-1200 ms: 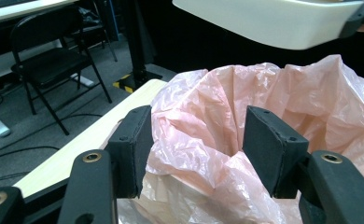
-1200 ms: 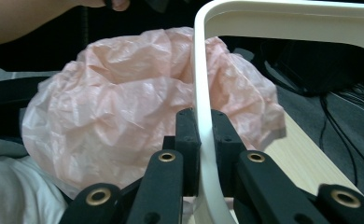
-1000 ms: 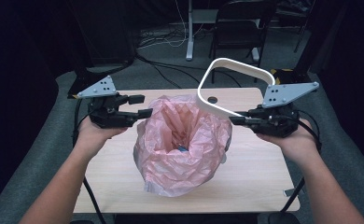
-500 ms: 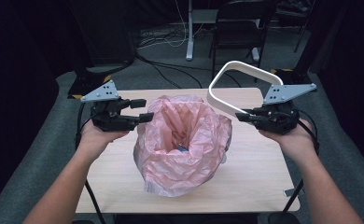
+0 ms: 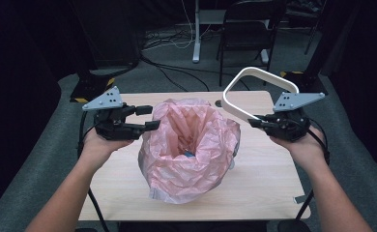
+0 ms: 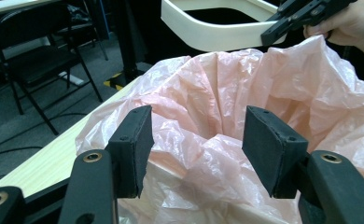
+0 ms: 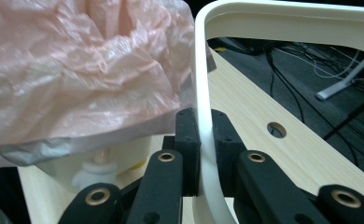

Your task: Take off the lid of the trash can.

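Note:
A crumpled pink plastic bag (image 5: 191, 145) stands open-mouthed in the middle of the wooden table (image 5: 268, 193), draped over a white bin (image 7: 101, 172). My left gripper (image 5: 153, 117) is at the bag's left rim, open. In the left gripper view its jaws (image 6: 196, 135) straddle loose bag (image 6: 264, 79) film without pressing it. My right gripper (image 5: 252, 121) is shut on a white rounded ring (image 5: 261, 71), held tilted above the table's far right. The pads (image 7: 206, 140) clamp the ring's (image 7: 287, 9) edge beside the bag (image 7: 77, 70). Ring (image 6: 208, 35) and right gripper (image 6: 306, 14) hang beyond the bag.
A small blue item (image 5: 189, 154) lies deep inside the bag. The table has a round hole (image 5: 218, 103) near its far edge. Behind the table are a black folding chair (image 5: 249, 29), floor cables (image 5: 177, 43) and a dark stand (image 5: 92, 84).
My right gripper has carried the white ring to the right and a little down. The left gripper and the bag have stayed where they were.

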A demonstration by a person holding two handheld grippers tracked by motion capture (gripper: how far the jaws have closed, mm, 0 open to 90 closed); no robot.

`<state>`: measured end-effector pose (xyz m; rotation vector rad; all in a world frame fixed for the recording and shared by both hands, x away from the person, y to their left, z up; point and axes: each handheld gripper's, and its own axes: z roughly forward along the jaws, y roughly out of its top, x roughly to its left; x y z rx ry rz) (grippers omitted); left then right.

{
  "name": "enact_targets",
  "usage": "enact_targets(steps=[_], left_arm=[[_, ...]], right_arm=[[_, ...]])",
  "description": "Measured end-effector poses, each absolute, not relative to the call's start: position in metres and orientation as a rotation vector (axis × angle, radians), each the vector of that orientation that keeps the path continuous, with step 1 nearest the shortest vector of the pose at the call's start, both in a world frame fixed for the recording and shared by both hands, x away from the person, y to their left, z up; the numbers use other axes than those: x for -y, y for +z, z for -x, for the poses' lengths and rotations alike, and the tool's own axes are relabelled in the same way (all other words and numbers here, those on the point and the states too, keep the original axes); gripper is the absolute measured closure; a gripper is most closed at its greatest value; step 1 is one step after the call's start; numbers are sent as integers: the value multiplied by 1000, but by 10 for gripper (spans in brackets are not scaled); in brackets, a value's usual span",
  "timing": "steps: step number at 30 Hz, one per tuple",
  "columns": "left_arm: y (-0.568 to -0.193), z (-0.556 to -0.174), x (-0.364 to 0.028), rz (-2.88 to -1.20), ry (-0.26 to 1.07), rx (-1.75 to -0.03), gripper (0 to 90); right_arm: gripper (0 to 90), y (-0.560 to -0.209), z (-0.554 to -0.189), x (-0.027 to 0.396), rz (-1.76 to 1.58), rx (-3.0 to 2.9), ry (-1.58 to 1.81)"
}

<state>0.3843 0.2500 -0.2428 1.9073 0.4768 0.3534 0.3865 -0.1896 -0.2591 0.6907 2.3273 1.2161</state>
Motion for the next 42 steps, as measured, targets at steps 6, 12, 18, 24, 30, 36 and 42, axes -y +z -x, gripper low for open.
enact_targets(steps=[6, 12, 18, 24, 30, 36, 42], left_arm=[[-245, -382, -249, -1910, 348, -473, 427], [-249, -383, -251, -1911, 345, -482, 427], [-251, -383, -253, -1906, 345, -489, 427], [-253, -383, -254, -1902, 343, -490, 427], [-253, -382, -254, -1902, 343, -491, 427], [-254, -382, -254, -1904, 344, -488, 427], [-257, -383, -254, -1909, 348, -490, 426]], right_arm=[[836, -271, -386, 194, -723, -2319, 1191], [836, -283, -387, 197, -751, -2302, 1196], [835, -296, -389, 199, -772, -2298, 1182], [836, -305, -391, 199, -795, -2293, 1186], [836, -323, -394, 198, -824, -2304, 1160], [836, -342, -395, 197, -850, -2298, 1172], [835, -357, -395, 200, -880, -2274, 1193]])
